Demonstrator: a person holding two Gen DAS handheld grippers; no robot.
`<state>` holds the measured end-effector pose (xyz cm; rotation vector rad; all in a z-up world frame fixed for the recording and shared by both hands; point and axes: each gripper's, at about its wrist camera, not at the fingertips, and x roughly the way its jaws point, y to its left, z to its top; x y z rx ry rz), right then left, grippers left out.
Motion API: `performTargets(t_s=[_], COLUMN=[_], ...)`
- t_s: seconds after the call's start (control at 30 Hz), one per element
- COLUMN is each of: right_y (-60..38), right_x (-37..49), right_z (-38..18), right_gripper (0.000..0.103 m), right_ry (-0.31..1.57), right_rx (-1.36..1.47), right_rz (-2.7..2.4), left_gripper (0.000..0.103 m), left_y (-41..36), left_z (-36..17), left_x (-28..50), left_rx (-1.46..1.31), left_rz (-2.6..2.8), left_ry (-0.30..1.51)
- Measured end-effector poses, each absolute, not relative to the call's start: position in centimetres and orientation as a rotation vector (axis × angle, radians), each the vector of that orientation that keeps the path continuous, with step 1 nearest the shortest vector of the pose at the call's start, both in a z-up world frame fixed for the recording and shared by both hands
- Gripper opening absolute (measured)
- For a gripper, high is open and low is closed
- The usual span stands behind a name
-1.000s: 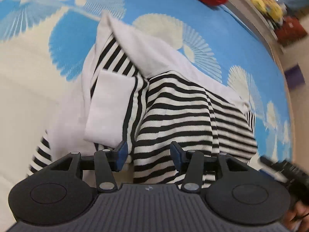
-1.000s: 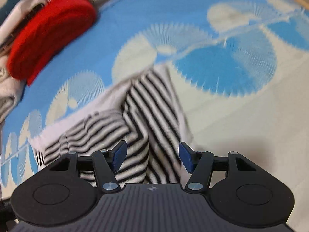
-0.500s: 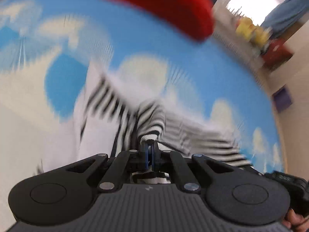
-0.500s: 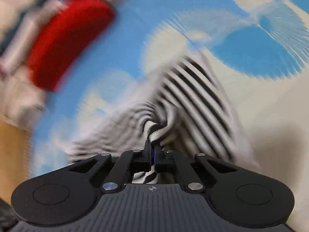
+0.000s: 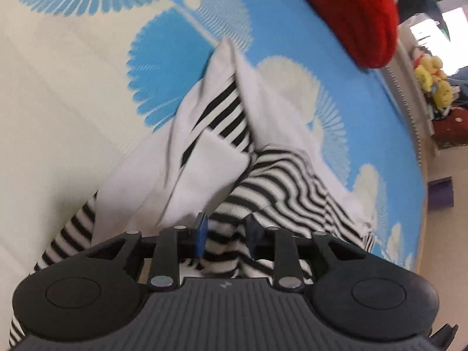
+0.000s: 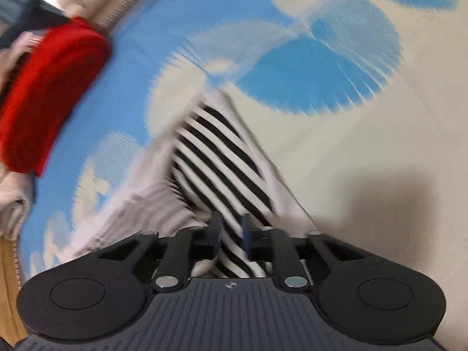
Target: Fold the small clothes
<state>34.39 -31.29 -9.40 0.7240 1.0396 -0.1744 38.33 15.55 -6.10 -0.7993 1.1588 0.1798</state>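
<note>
Between both tools' [image 5: 226,235] [image 6: 231,232] fingers, striped garment [image 5: 280,181] [image 6: 216,158]

Bright daylight — motion blur, fisheye-bent edges.

I'm in a home bedroom: a blue patterned bedsheet [image 5: 286,44] covers the bed, yellow plush toys [image 5: 433,79] beyond its edge.

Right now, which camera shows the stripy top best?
The left wrist view. There the stripy top is mostly sharp, showing its white inside, black stripes and crumpled folds reaching the left claw. The right wrist view shows it too, but blurrier and mostly one striped flap running to the right claw.
</note>
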Motion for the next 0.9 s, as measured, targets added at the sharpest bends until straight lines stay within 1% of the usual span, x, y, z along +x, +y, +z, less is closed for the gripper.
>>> performTargets(t_s=[0.03,0.1,0.13,0.2,0.23,0.27,0.3,0.33,0.37,0.43,0.47,0.5,0.57,0.63,0.67,0.7,0.73,0.77,0.8,0.83,0.87,0.9], right_y=[-31.2,-30.7,-30.7,-30.2,-29.9,-29.7,-29.5,-29.4,-29.5,-29.8,-29.8,-29.9,-30.6,-31.3,-31.3,-31.2,-31.1,-31.0,-30.9,-30.6,-30.1,-29.5], right_x=[34.5,34.8,35.4,35.7,35.8,35.8,35.7,35.6,35.5,35.0,35.0,34.9,35.1,35.2,35.2,35.1,35.0,34.9,34.8,34.7,34.4,34.1], right_z=[-9.3,-9.8,-10.3,-11.4,-11.8,-12.3,-12.4,-12.3,-11.6,-9.8,-8.7,-8.2,-8.9,-11.3,-12.6,-13.2,-13.3,-12.9,-12.1,-11.0,-9.4,-8.0], right_gripper=[0.039,0.049,0.050,0.050,0.050,0.049,0.035,0.007,0.004,0.003,0.003,0.003,0.002,0.002,0.002,0.005,0.005,0.005,0.009,0.017,0.022,0.031], right_ry=[1.029,1.044,1.066,1.112,1.127,1.140,1.144,1.130,1.096,0.995,0.937,0.912,0.959,1.099,1.173,1.212,1.219,1.200,1.171,1.121,1.042,0.968], right_rx=[0.715,0.723,0.732,0.746,0.743,0.735,0.733,0.747,0.771,0.789,0.761,0.731,0.713,0.738,0.729,0.709,0.696,0.688,0.665,0.625,0.569,0.523], right_rz=[-0.157,-0.107,-0.089,-0.072,-0.076,-0.078,-0.074,-0.060,-0.057,-0.032,-0.030,-0.046,-0.110,-0.169,-0.205,-0.231,-0.255,-0.264,-0.267,-0.276,-0.291,-0.294], left_gripper=[0.039,0.039,0.039,0.038,0.036,0.016,0.004,0.002,0.002,0.002,0.002,0.002,0.002,0.004,0.007,0.007,0.011,0.020,0.025,0.030,0.030,0.030], left_y=[15.3,15.0,15.0,15.2,15.3,15.4,15.4,15.3,14.9,14.0,13.8,14.0,14.8,15.6,15.8,15.8,15.5,15.2,14.7,14.1,13.5,12.7], left_z=[-5.9,-6.4,-6.6,-6.9,-7.1,-7.4,-7.1,-6.1,-4.7,-2.3,-2.0,-2.7,-5.7,-8.5,-8.9,-8.3,-7.4,-6.3,-4.8,-3.7,-2.8,-2.4], left_x=[38.4,38.1,38.0,38.4,38.5,38.7,38.6,38.5,38.6,38.8,38.8,38.8,38.9,38.5,38.3,38.4,38.5,38.7,38.7,38.6,38.6,38.7], left_rx=[-0.798,-0.811,-0.825,-0.838,-0.837,-0.834,-0.831,-0.816,-0.777,-0.700,-0.683,-0.685,-0.729,-0.779,-0.785,-0.768,-0.735,-0.694,-0.644,-0.600,-0.551,-0.520], left_rz=[0.180,0.188,0.193,0.202,0.204,0.203,0.198,0.180,0.134,0.064,0.064,0.089,0.173,0.250,0.264,0.253,0.236,0.216,0.201,0.193,0.177,0.153], left_ry=[1.156,1.170,1.178,1.197,1.204,1.202,1.183,1.132,1.063,0.956,0.948,0.983,1.138,1.267,1.276,1.260,1.230,1.185,1.122,1.068,1.026,1.008])
